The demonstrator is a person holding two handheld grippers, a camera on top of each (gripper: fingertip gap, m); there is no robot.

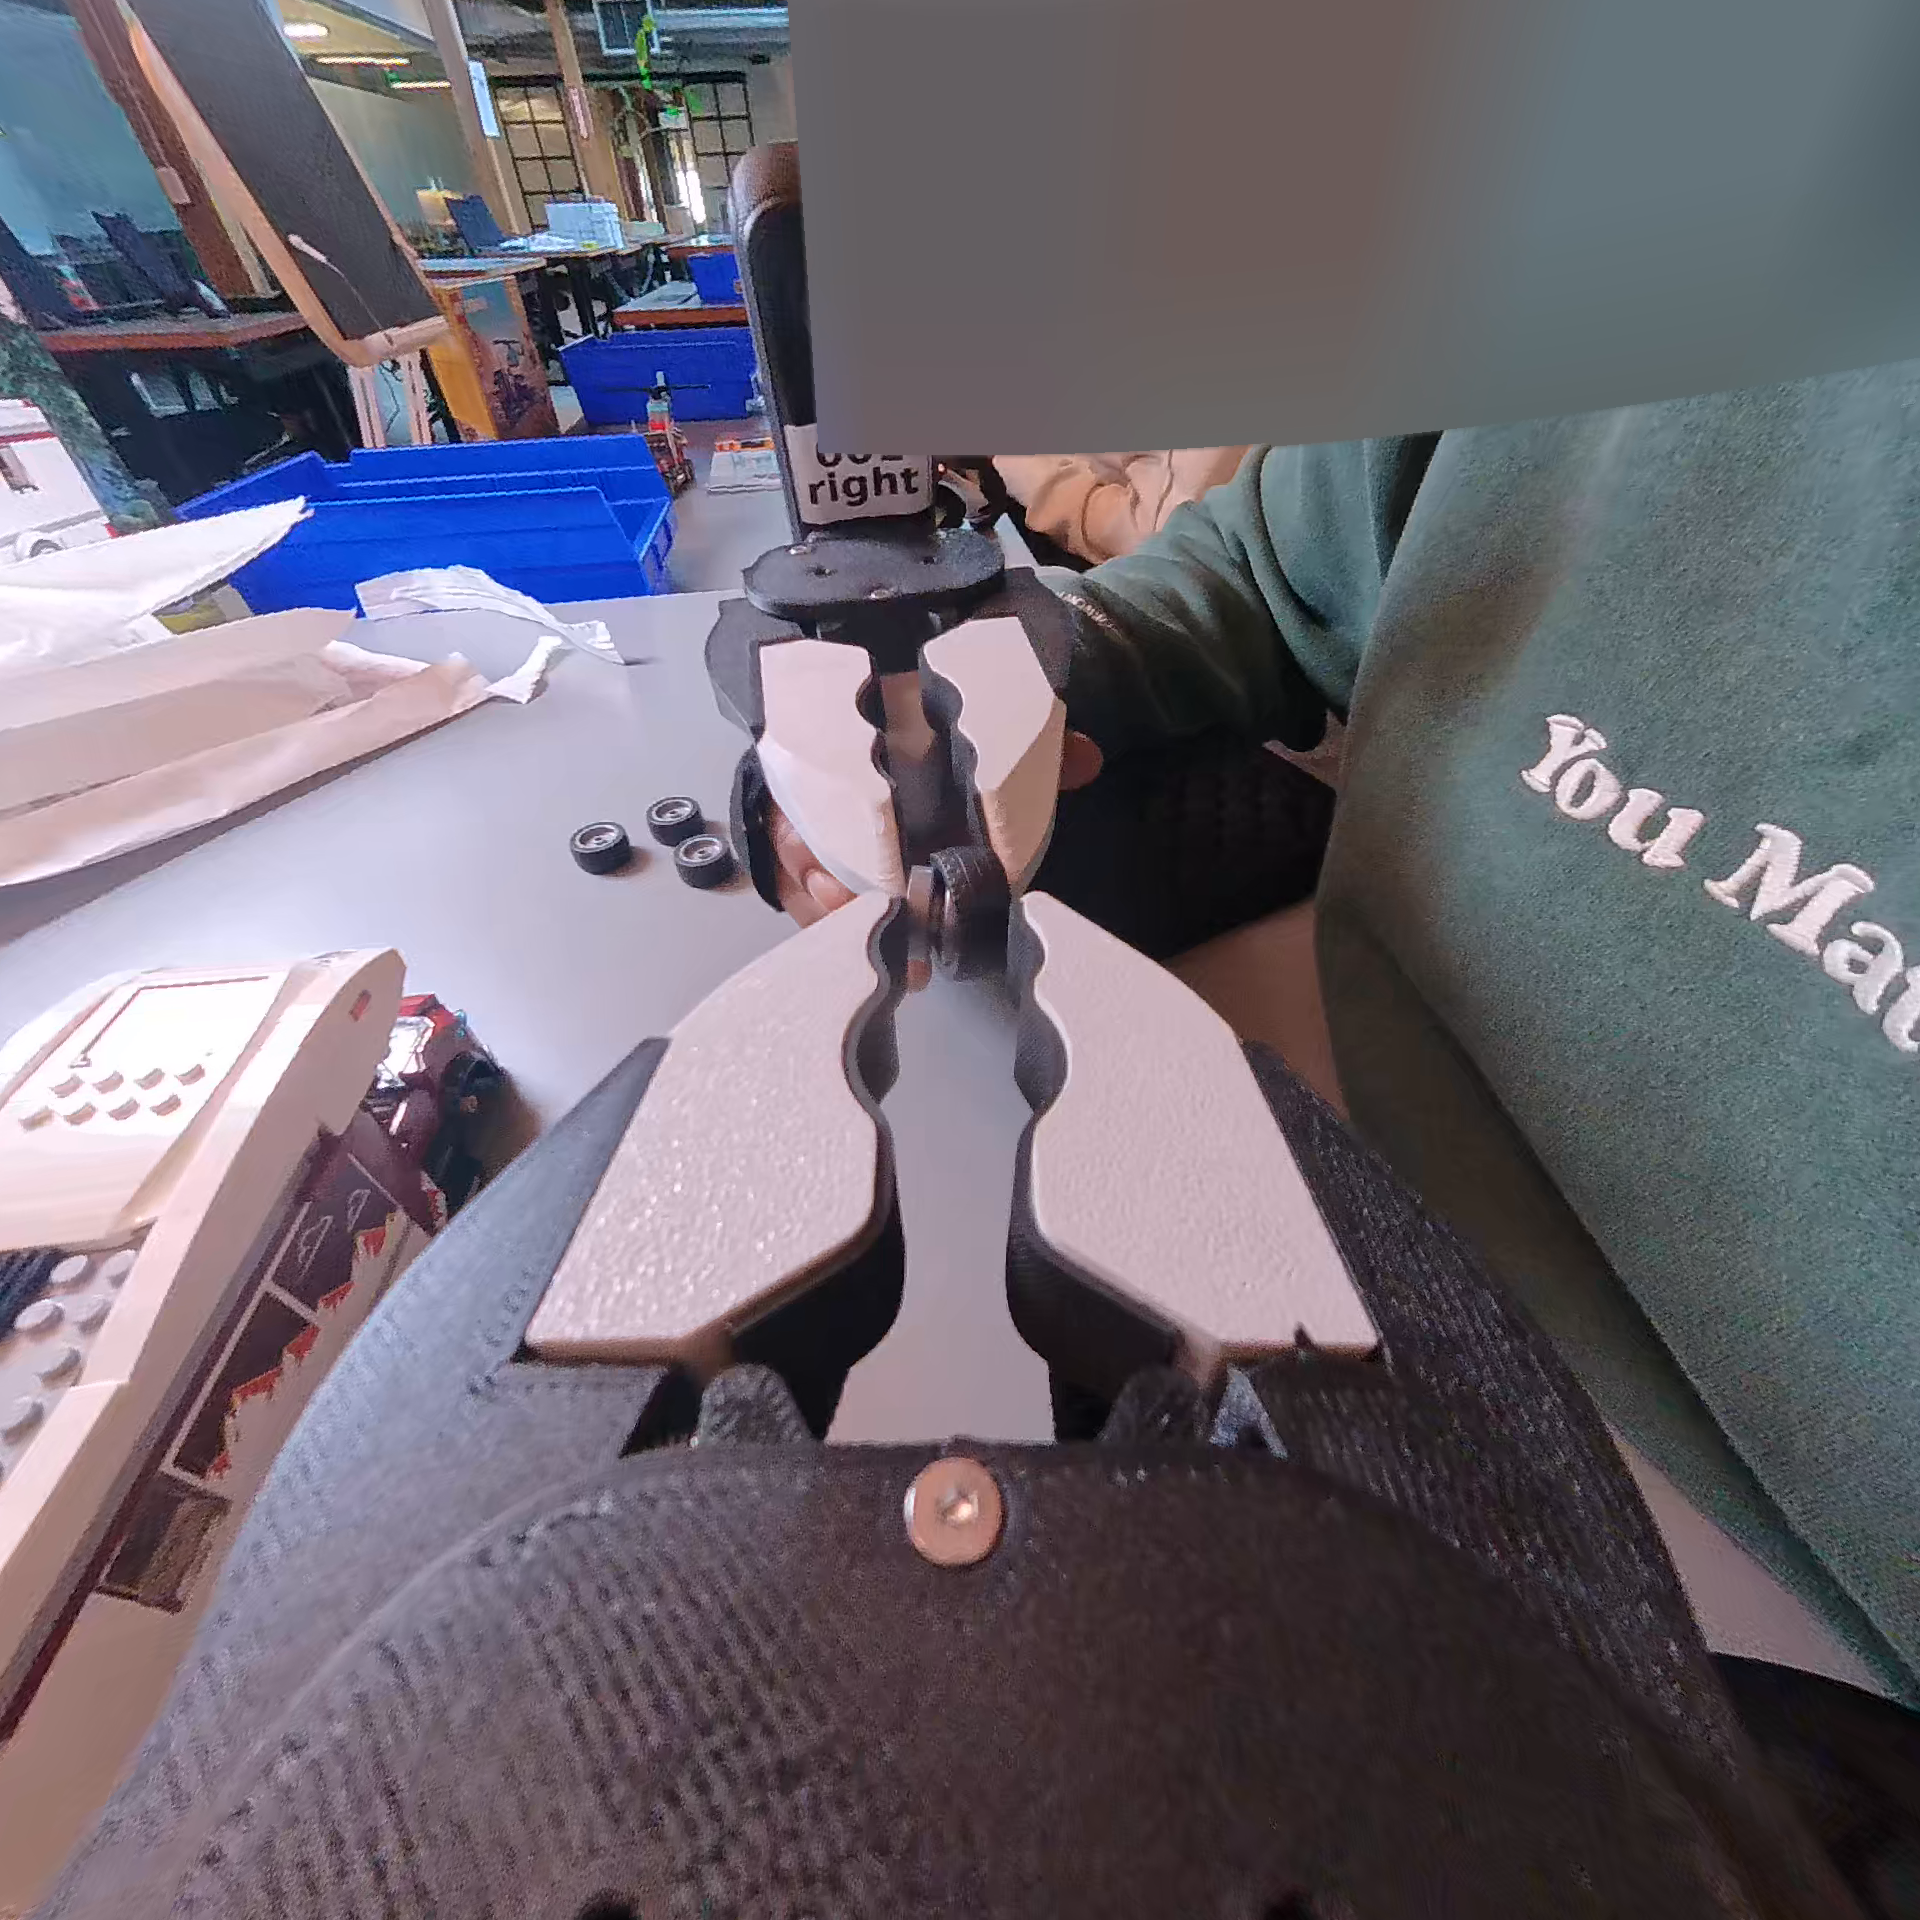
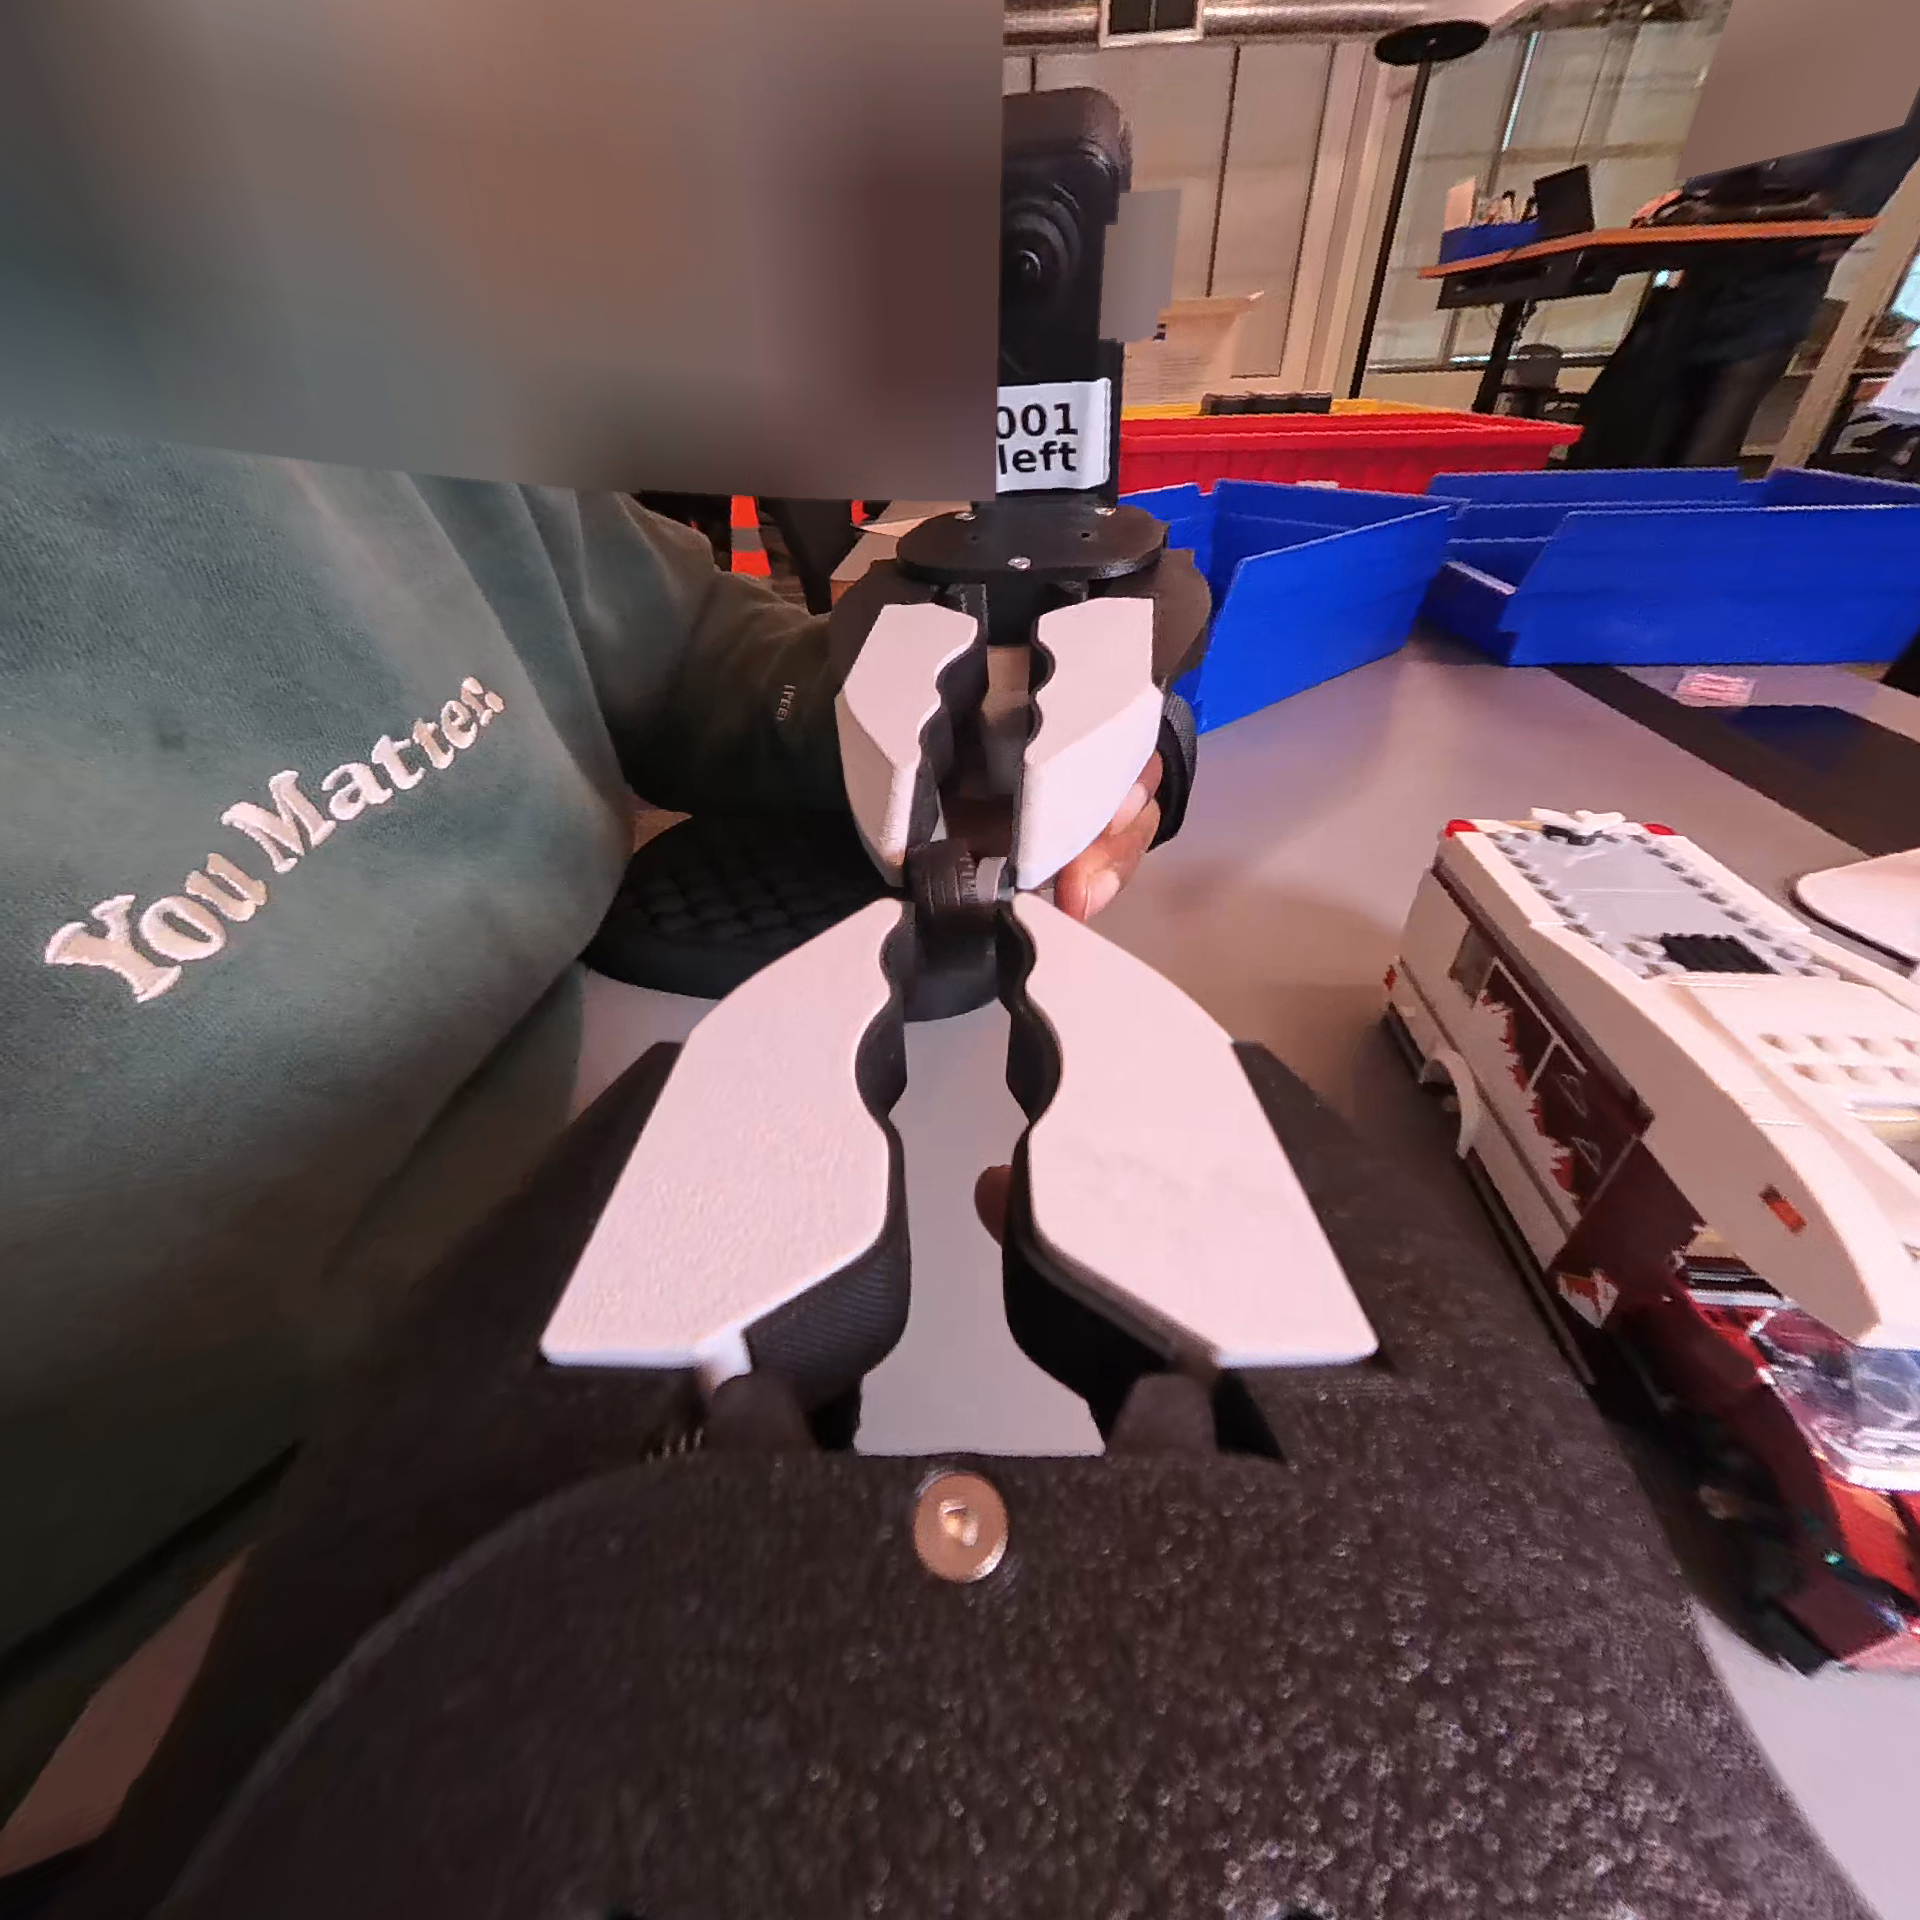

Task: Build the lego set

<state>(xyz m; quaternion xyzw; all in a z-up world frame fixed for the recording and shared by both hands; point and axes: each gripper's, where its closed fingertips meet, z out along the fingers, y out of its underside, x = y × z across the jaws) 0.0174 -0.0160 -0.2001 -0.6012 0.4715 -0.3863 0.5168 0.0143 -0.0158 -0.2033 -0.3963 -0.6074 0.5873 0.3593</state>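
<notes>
The left gripper [image 1: 956, 935], seen from its own camera, has its white-faced fingers slightly parted around a small wheel [image 1: 961, 909], black tyre to the right and grey hub to the left. The wheel sits right at the fingertips, above the grey table [image 1: 468, 935]. Whether the pads press on it I cannot tell. The right gripper [image 1: 940, 868] comes in from the far side, tip to tip with the left, and its fingers bracket the same wheel. Three loose wheels [image 1: 665, 842] lie close together on the table to the left, beyond them crumpled white paper [image 1: 156, 707] and blue bins [image 1: 499, 520]. A white and dark red brick-built vehicle [image 1: 156, 1143] fills the lower left. A person's green sweatshirt [image 1: 1610, 935] is at right.

From the right wrist camera, the right gripper [image 2: 951, 925] is clamped on the wheel [image 2: 951, 883], tyre now left and hub right. The left gripper [image 2: 961, 852] meets it from beyond, a hand [image 2: 1112, 862] behind its fingers. The vehicle [image 2: 1610, 1039] stands on the table to the right, with blue bins [image 2: 1558, 582] and a red bin [image 2: 1330, 447] behind.
</notes>
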